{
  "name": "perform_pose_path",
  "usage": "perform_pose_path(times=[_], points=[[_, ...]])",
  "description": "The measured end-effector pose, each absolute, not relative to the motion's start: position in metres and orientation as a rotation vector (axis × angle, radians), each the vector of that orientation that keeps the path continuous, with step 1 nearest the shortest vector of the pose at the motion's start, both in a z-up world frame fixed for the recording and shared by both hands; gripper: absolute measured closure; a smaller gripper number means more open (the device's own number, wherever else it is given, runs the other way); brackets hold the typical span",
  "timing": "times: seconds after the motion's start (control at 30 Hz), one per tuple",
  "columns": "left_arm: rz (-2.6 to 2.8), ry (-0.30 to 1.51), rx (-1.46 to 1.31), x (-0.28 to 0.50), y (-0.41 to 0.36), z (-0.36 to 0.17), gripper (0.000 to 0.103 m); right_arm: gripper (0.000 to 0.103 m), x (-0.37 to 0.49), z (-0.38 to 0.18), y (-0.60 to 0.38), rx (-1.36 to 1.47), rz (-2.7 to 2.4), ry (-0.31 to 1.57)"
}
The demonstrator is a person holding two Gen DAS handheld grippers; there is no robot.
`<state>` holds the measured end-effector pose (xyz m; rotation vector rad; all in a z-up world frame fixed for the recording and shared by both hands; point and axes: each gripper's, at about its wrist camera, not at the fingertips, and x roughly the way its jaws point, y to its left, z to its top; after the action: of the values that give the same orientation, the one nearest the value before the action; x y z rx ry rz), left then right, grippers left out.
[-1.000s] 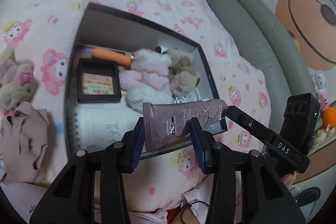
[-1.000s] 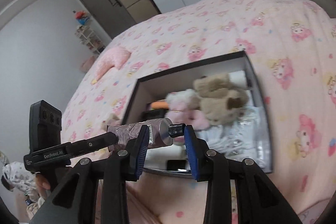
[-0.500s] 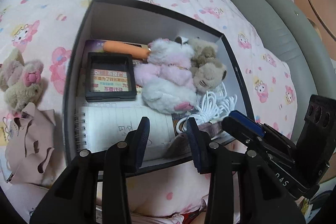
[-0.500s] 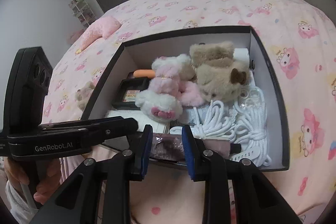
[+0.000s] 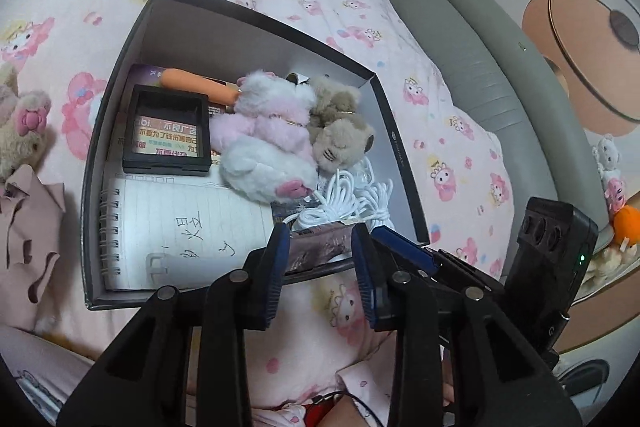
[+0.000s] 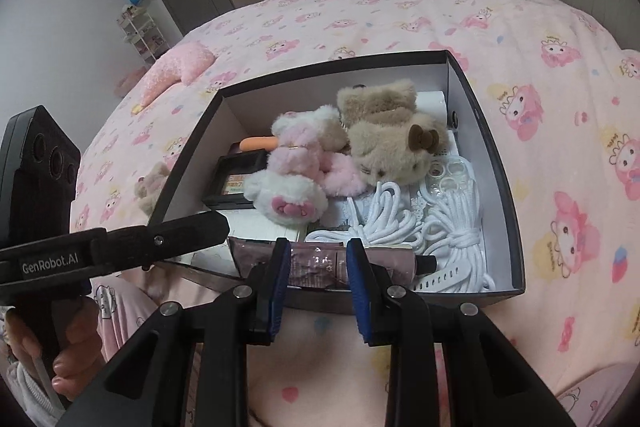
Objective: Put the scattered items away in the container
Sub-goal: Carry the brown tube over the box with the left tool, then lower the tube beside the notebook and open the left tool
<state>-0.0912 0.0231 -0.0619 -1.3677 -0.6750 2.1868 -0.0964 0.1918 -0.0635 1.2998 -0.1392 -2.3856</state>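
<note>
1. As both grippers hover at the near edge of an open box (image 6: 320, 91) on a pink cartoon-print bedspread (image 6: 440, 7), a mauve tube (image 6: 316, 265) lies crosswise inside it, against the near wall.
2. Left gripper (image 5: 320, 239): its jaws are closing, with a stretch of the tube showing between the blue pads. Whether the pads press on the tube cannot be told from either view.
3. Right gripper (image 6: 314, 247): its jaws stand apart just in front of the tube. The tube runs behind both fingers and out past each side, so it is not pinched between them.
4. Seen from the right wrist, the left gripper reaches in from the left, its tip near the tube's flat end; the black cap points right, towards a white strap.
5. Inside the box, a pink-and-white plush (image 6: 296, 179) and a brown plush (image 6: 392, 147) lie together in the middle. Coils of white cord (image 6: 400, 223) sit just behind the tube.
6. Farther left in the box are a spiral notebook (image 5: 180, 227), a black case (image 5: 168, 131) partly on it, and an orange stick (image 5: 196, 83) near the far wall.
7. Outside the box, another plush (image 5: 24, 131) and a pink cloth (image 5: 24, 227) lie on the bedspread.
8. A person's hand (image 6: 68, 367) grips the left gripper's handle.
</note>
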Motion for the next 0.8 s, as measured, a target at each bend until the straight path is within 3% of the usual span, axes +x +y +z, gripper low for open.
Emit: perform_pose_path(times=[0.1, 0.17, 0.23, 0.3, 0.5, 0.8], points=[[2.193, -0.615, -1.471, -0.100, 0.027, -0.073, 0.073, 0.078, -0.104, -0.074, 0.189, 1.331, -2.383, -0.132], [2.214, -0.611, -1.565, -0.108, 0.029, -0.084, 0.084, 0.077, -0.109, -0.078, 0.191, 1.332, -2.345, -0.201], [2.233, -0.576, -1.550, -0.112, 0.034, -0.084, 0.081, 0.080, -0.114, -0.084, 0.194, 1.347, -2.308, -0.282], [2.301, -0.495, -1.581, -0.116, 0.038, -0.085, 0.075, 0.084, -0.115, -0.083, 0.192, 1.345, -2.343, -0.239], [2.263, -0.535, -1.487, -0.105, 0.030, -0.069, 0.079, 0.084, -0.109, -0.069, 0.197, 1.338, -2.436, -0.111], [2.222, -0.516, -1.598, -0.119, 0.043, -0.098, 0.078, 0.084, -0.116, -0.078, 0.214, 1.397, -2.411, -0.162]])
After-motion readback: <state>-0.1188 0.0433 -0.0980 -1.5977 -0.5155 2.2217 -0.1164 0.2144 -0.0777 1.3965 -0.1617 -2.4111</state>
